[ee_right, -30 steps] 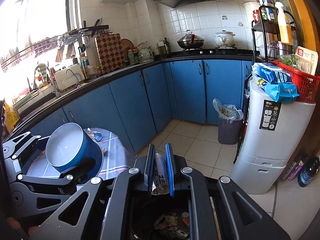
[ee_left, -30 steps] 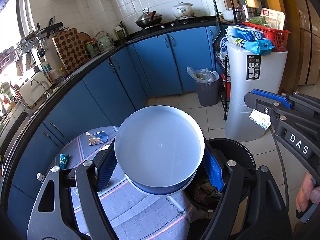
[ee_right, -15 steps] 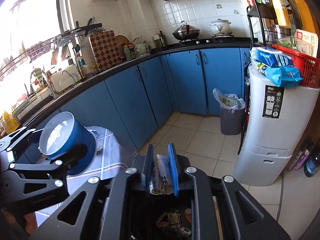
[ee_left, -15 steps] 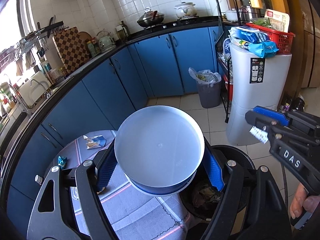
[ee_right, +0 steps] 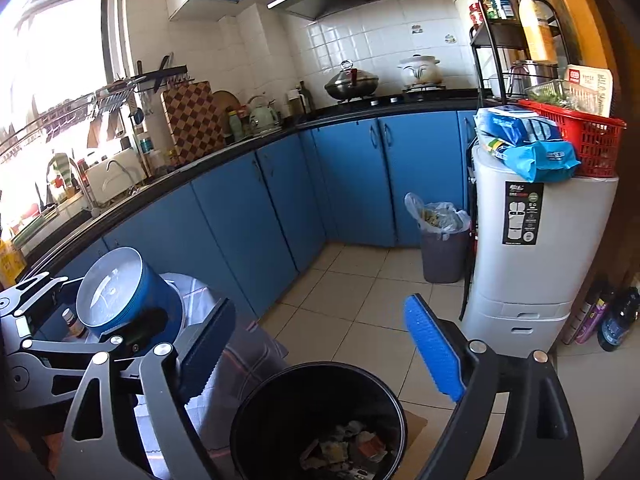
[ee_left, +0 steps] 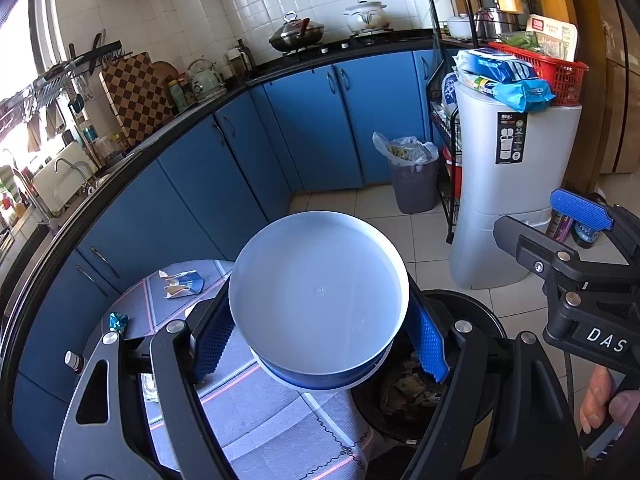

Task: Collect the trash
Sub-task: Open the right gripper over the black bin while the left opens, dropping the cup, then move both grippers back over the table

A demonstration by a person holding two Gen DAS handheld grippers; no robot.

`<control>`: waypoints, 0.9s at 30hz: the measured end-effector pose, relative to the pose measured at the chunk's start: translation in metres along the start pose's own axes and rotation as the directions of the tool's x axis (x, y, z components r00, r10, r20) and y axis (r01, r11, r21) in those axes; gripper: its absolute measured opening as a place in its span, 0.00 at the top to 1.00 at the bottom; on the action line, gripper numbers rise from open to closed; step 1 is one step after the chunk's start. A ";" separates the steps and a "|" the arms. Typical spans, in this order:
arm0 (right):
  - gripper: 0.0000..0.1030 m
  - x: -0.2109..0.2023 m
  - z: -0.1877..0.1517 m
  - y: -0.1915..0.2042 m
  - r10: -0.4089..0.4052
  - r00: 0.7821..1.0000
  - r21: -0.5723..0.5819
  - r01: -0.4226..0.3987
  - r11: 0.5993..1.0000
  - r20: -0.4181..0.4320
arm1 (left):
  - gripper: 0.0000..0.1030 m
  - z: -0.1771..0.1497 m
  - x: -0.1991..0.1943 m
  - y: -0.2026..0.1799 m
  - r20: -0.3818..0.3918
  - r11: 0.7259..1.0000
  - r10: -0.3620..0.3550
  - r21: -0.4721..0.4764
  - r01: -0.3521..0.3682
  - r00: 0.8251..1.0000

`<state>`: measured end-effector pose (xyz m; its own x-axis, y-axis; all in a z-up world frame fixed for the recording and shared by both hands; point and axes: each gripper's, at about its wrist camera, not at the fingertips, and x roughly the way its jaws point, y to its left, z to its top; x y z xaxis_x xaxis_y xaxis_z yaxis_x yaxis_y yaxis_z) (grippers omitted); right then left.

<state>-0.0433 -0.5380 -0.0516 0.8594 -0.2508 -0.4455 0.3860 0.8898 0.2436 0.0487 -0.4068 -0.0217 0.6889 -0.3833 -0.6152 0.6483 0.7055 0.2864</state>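
My left gripper point(ee_left: 320, 348) is shut on a round blue container with a white base point(ee_left: 320, 300), held tipped above the table edge; it also shows in the right wrist view point(ee_right: 120, 292). My right gripper point(ee_right: 320, 352) is open and empty above a black trash bin point(ee_right: 320, 420) with wrappers inside; the bin also shows in the left wrist view point(ee_left: 420, 392). A torn blue wrapper point(ee_left: 182, 282) and a small teal wrapper point(ee_left: 118, 321) lie on the table.
The table has a grey striped cloth point(ee_left: 280, 420). A small bottle point(ee_left: 74, 361) stands at its left edge. A white appliance point(ee_right: 532, 248) with a red basket point(ee_right: 580, 136) stands right. A grey lined bin point(ee_right: 440, 236) stands by blue cabinets point(ee_right: 260, 220).
My right gripper opened and the wrapper it held is gone from its jaws. The left gripper still holds the container, hardly moved.
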 end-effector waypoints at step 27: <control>0.18 -0.017 0.003 -0.034 -0.086 0.996 0.089 0.083 0.993 0.034 | 0.10 0.012 -0.003 -0.015 0.010 0.999 -0.024 -0.025 0.024 1.000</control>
<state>-0.0705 -0.5652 -0.0500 0.8337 -0.3392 -0.4357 0.4842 0.8285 0.2814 0.0413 -0.4232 -0.0154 0.6767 -0.4058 -0.6143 0.6561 0.7109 0.2531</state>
